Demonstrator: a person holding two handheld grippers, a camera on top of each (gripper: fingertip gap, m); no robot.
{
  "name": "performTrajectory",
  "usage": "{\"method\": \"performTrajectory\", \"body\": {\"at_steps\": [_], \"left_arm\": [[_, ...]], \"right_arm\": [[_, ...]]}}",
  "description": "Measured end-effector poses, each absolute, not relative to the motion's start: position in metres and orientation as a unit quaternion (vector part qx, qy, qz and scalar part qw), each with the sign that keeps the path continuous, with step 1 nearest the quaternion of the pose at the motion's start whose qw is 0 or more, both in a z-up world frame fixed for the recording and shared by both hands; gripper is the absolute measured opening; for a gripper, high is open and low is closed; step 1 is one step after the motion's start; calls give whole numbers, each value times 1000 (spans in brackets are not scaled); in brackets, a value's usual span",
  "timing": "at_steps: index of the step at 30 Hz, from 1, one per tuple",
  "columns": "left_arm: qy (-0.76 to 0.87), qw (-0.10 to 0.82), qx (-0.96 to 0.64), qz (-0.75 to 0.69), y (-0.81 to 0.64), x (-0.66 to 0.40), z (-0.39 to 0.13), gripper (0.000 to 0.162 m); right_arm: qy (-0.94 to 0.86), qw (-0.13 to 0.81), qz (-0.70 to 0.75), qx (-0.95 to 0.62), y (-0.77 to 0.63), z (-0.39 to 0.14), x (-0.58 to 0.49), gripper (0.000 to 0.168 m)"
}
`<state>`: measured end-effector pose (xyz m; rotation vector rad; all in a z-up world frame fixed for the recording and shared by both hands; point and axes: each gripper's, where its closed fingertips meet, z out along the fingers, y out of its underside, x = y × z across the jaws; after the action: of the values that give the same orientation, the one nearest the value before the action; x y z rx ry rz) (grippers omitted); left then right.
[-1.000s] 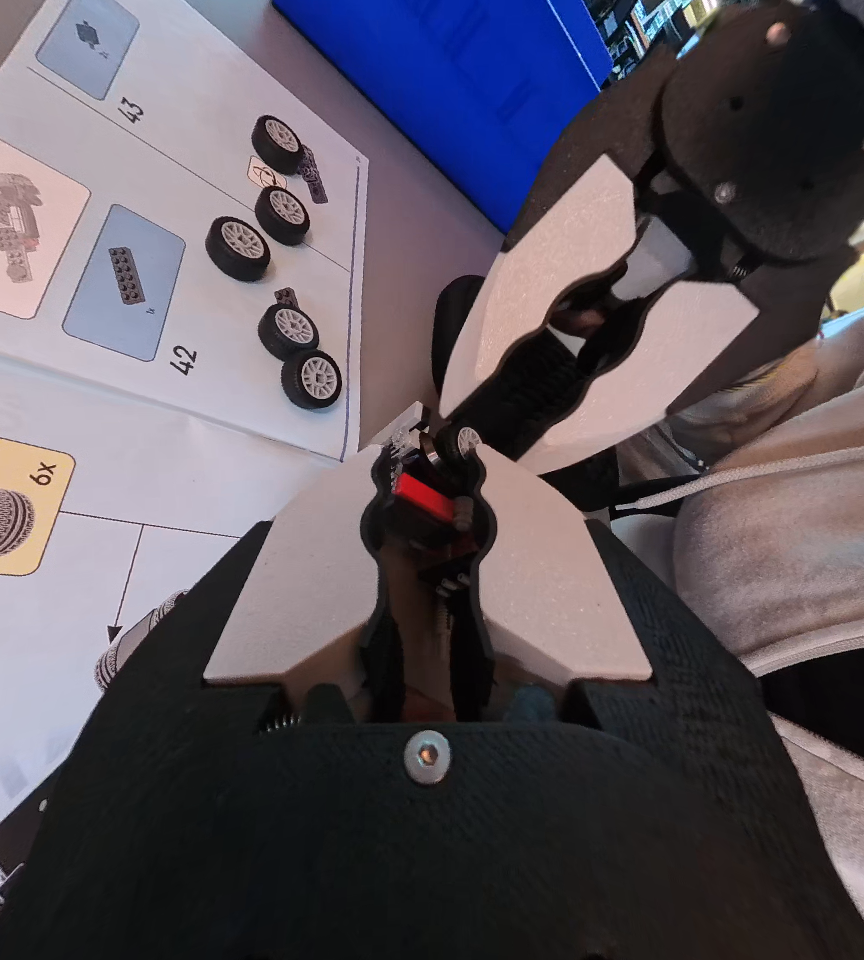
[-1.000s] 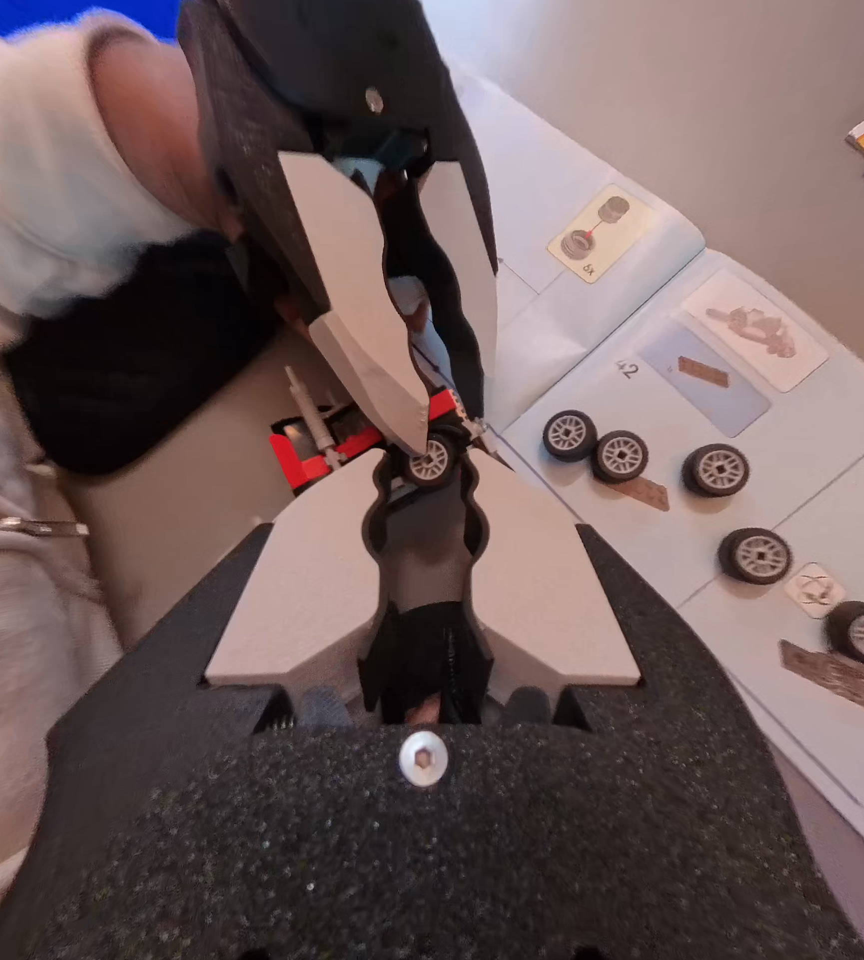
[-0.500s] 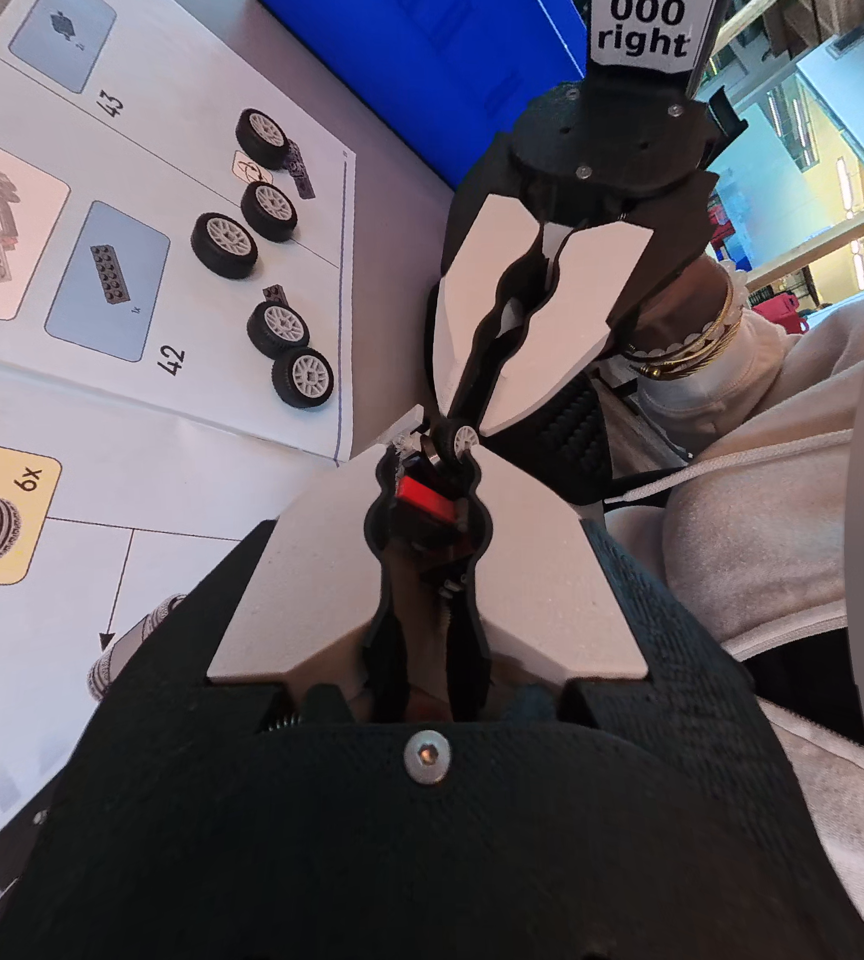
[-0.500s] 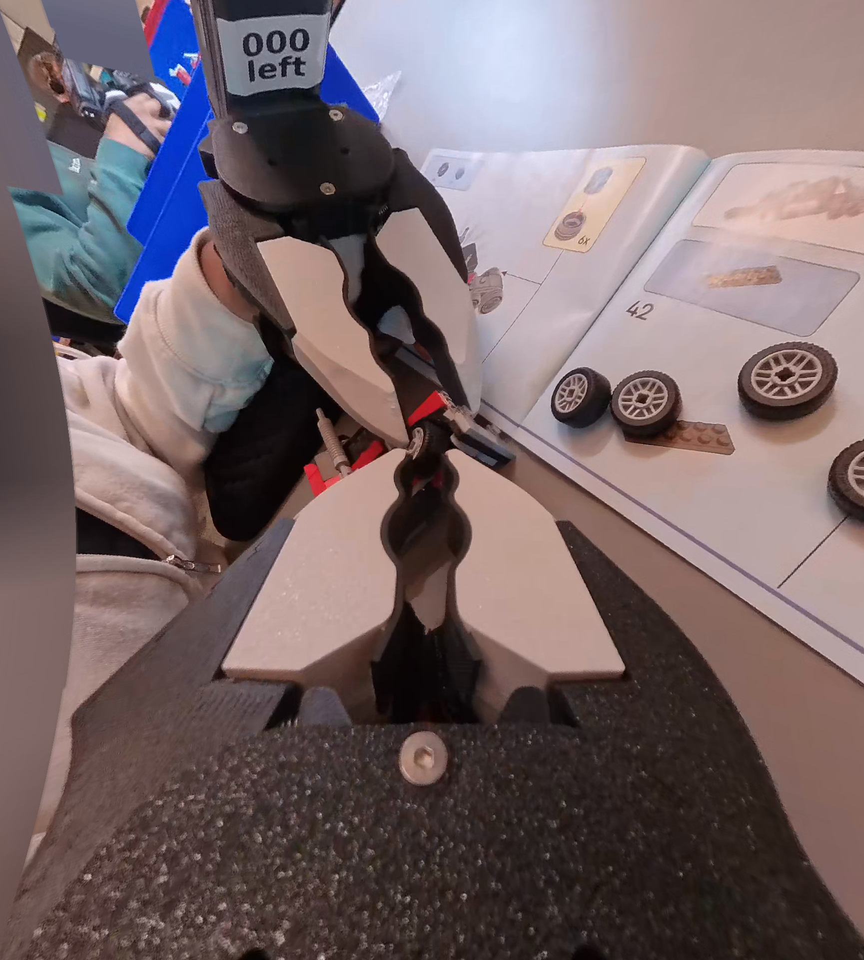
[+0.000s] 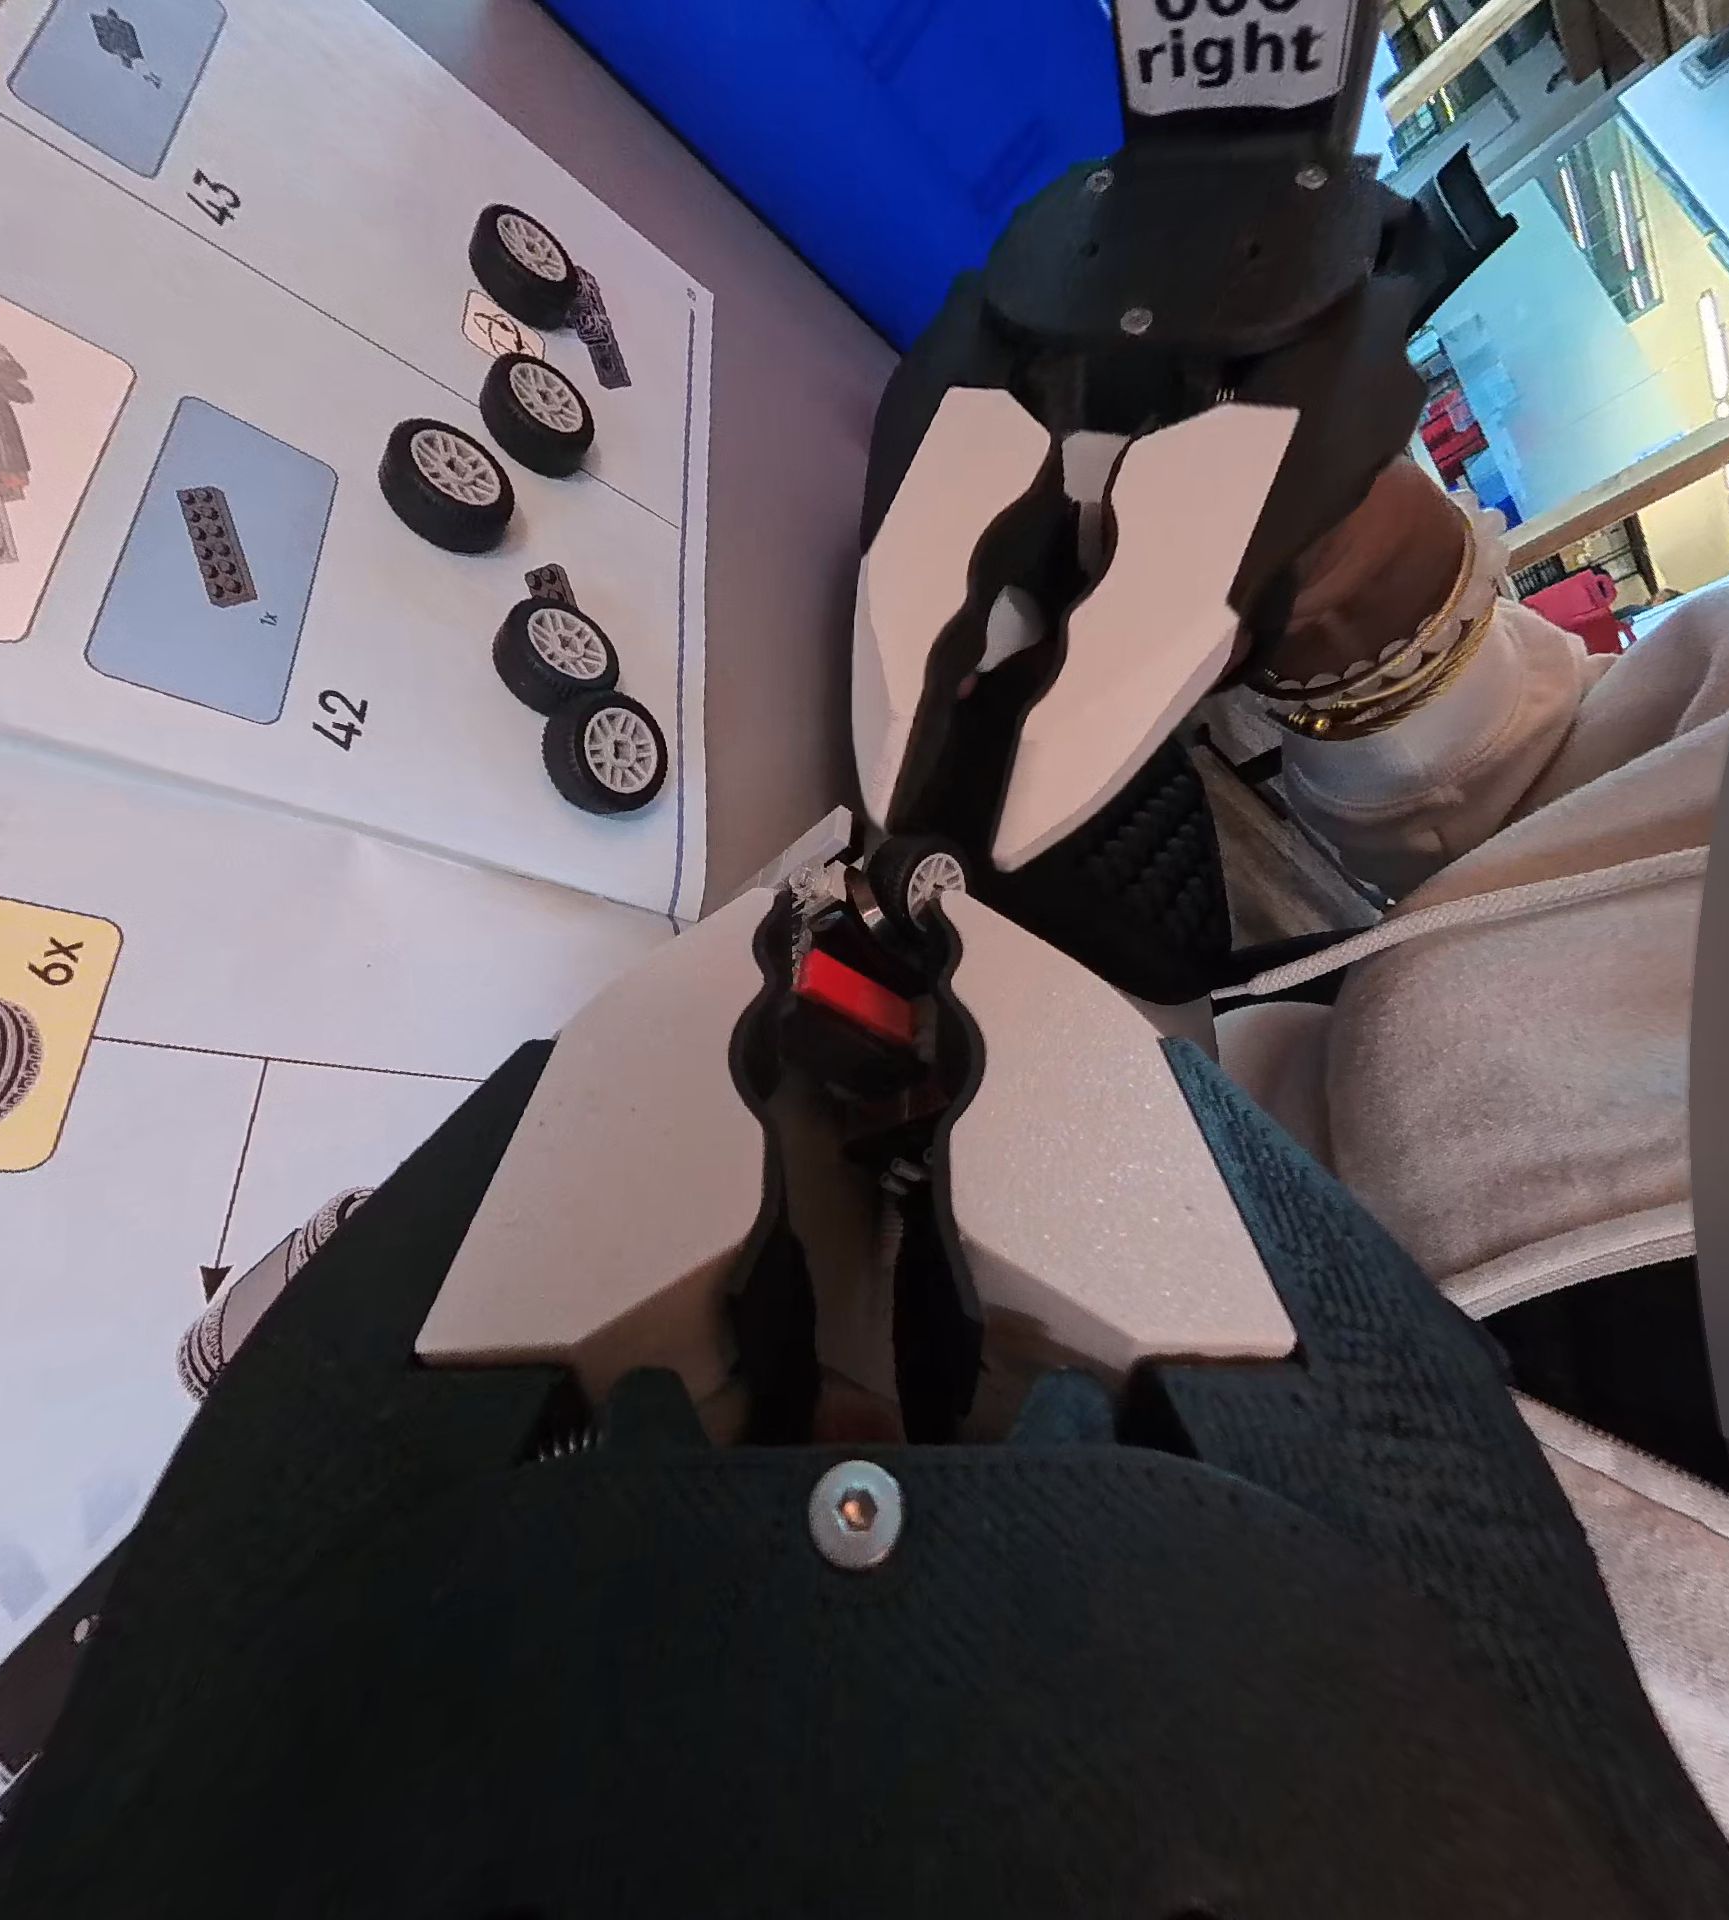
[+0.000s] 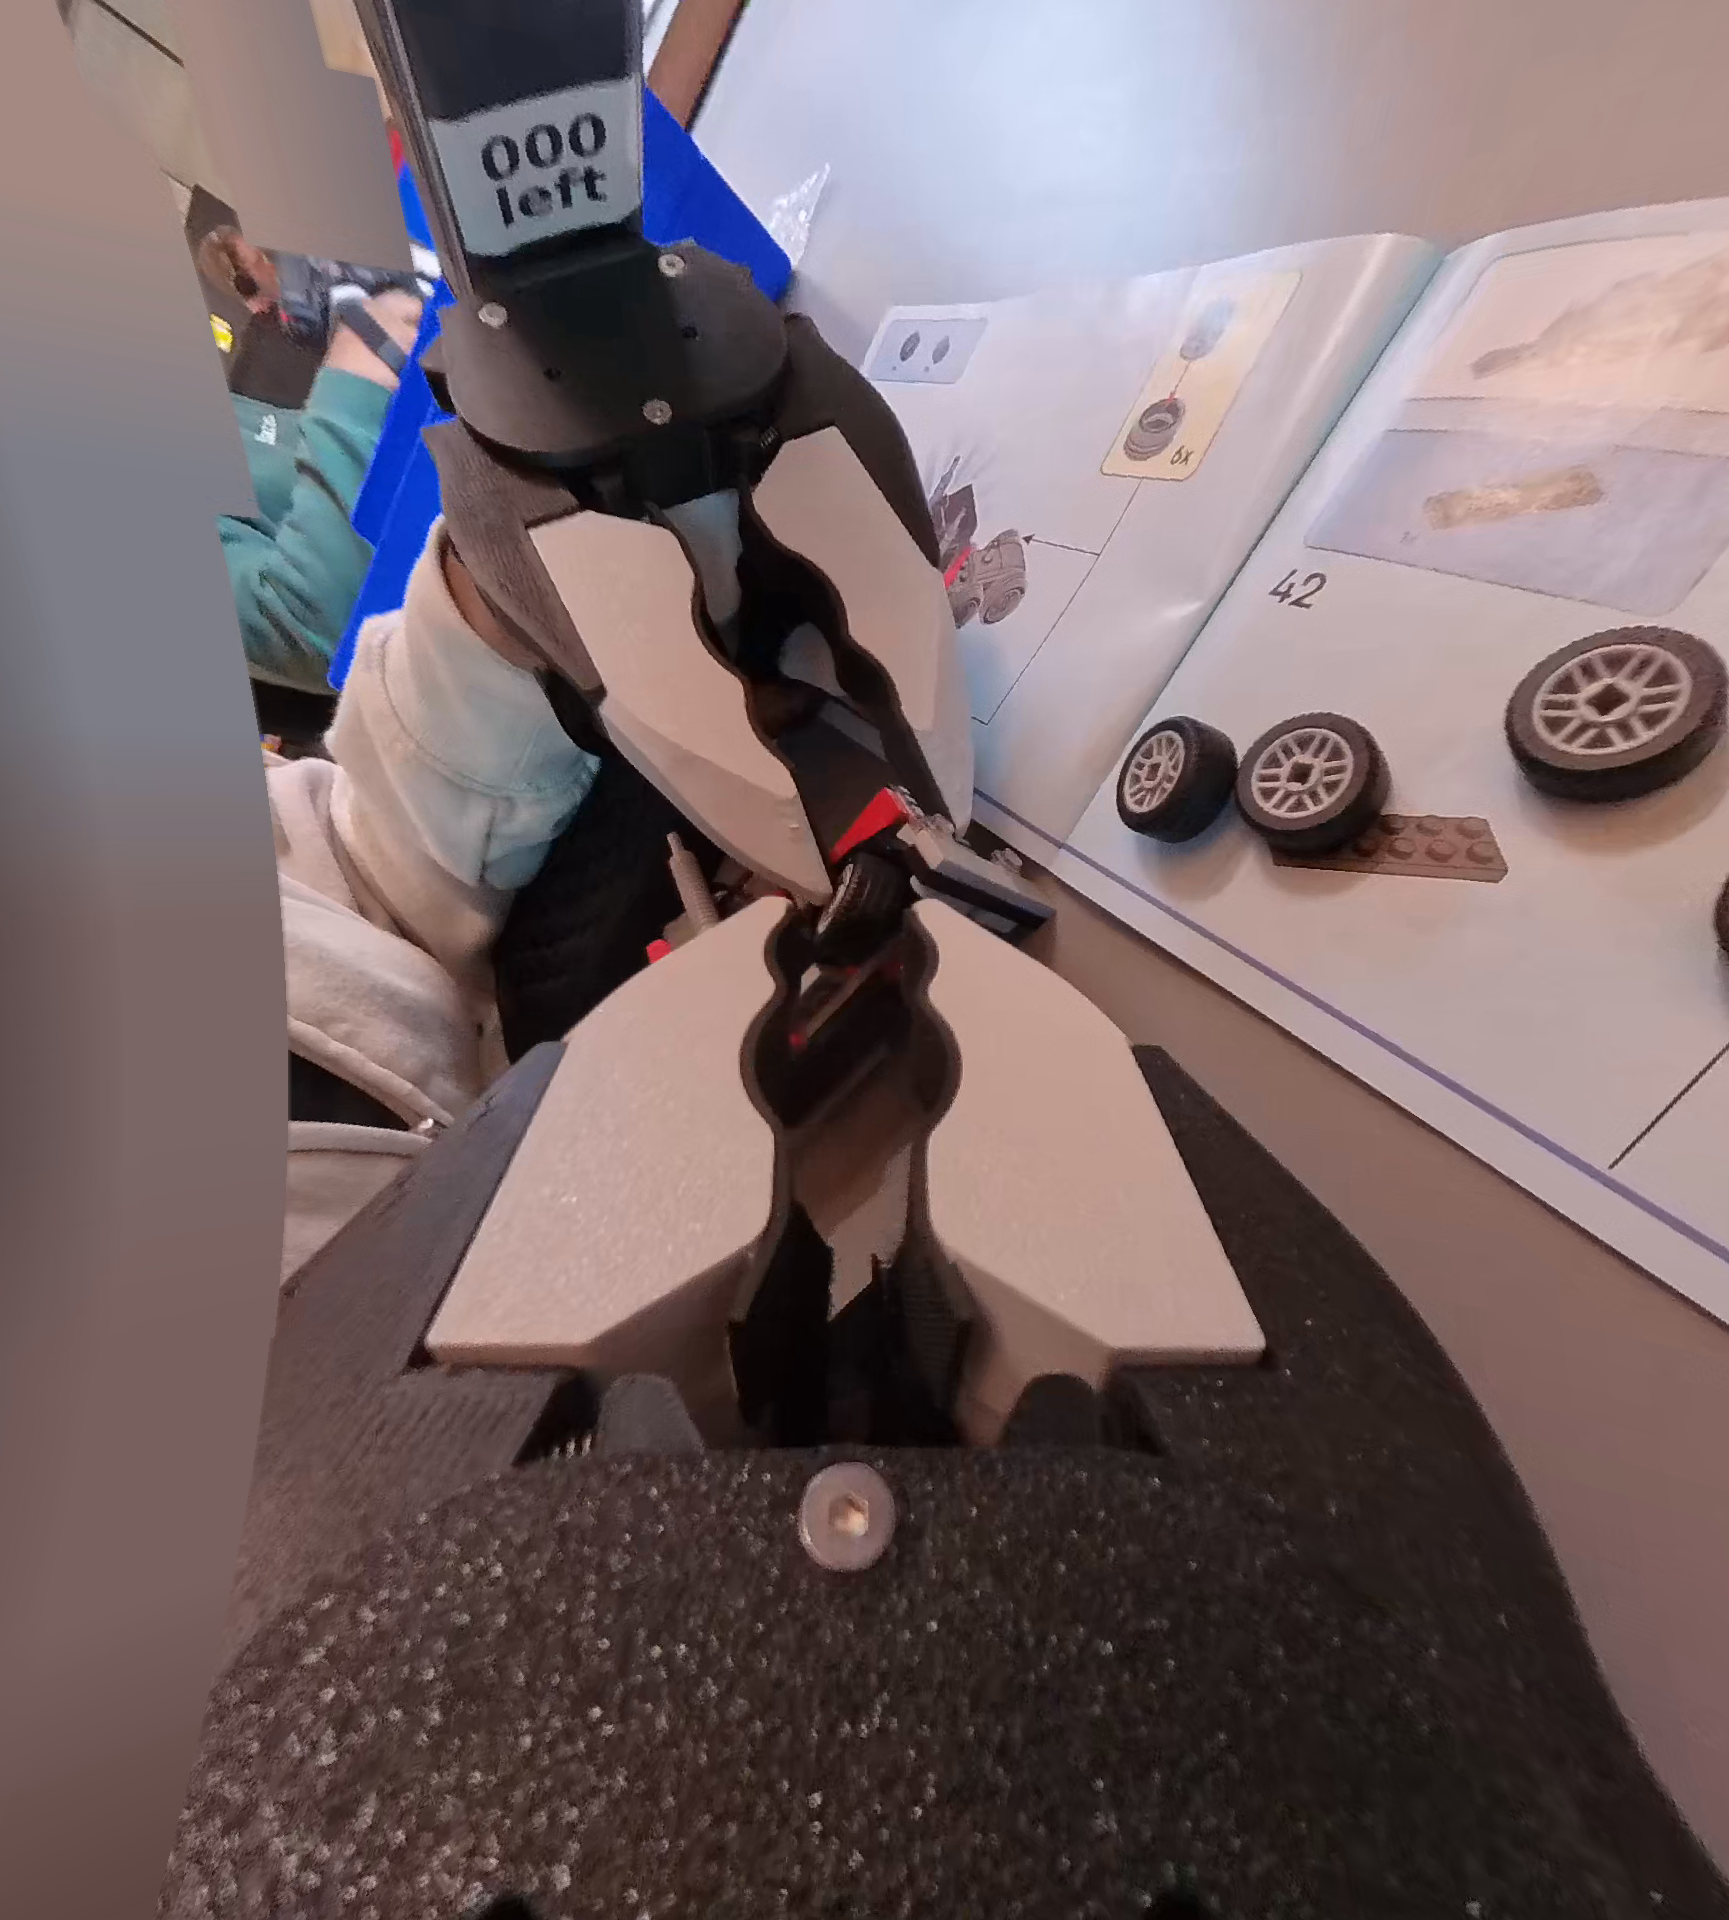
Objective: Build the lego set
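Lego model [image 5: 855, 1003] mostly hidden between left gripper [image 5: 858, 914] jaws.

The right tongs [image 6: 855, 914] of grey pads on a black body are closed on a small black-tyred wheel [image 6: 860, 894]. The left tongs [image 6: 875, 831] come down from above, gripping a red, black and grey brick-built vehicle [image 6: 927, 831] that touches that wheel. On the open pale instruction booklet [image 6: 1255, 935], lying on the grey worktop [image 6: 1462, 1351], stand loose black wheels with grey rims [image 6: 1312, 779] beside a dark flat studded plate [image 6: 1411, 847].
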<state>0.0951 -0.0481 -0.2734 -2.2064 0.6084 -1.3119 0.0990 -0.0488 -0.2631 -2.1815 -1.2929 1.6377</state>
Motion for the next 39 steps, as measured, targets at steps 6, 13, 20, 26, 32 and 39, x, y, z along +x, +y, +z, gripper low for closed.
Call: {"method": "performTrajectory", "body": {"at_steps": [6,13,20,26,32,39], "left_arm": [[229,248,-803,-491,-50,96,-271,31],[263,253,-795,-484,-58,83,-267,35],[249,246,-808,-474,-55,87,-273,34],[249,243,-808,-476,-56,91,-273,31],[241,238,-807,-483,-55,92,-274,29],[233,237,-809,-486,-54,91,-275,24]], "right_arm": [[-437,44,543,-716,-56,-267,95,11],[-390,-26,613,-687,-58,-253,97,10],[-386,-70,603,-694,-57,-262,95,10],[-380,-94,599,-698,-60,-268,92,10],[-380,-98,599,-699,-61,-269,92,10],[-376,-73,599,-703,-55,-266,95,22]]}}
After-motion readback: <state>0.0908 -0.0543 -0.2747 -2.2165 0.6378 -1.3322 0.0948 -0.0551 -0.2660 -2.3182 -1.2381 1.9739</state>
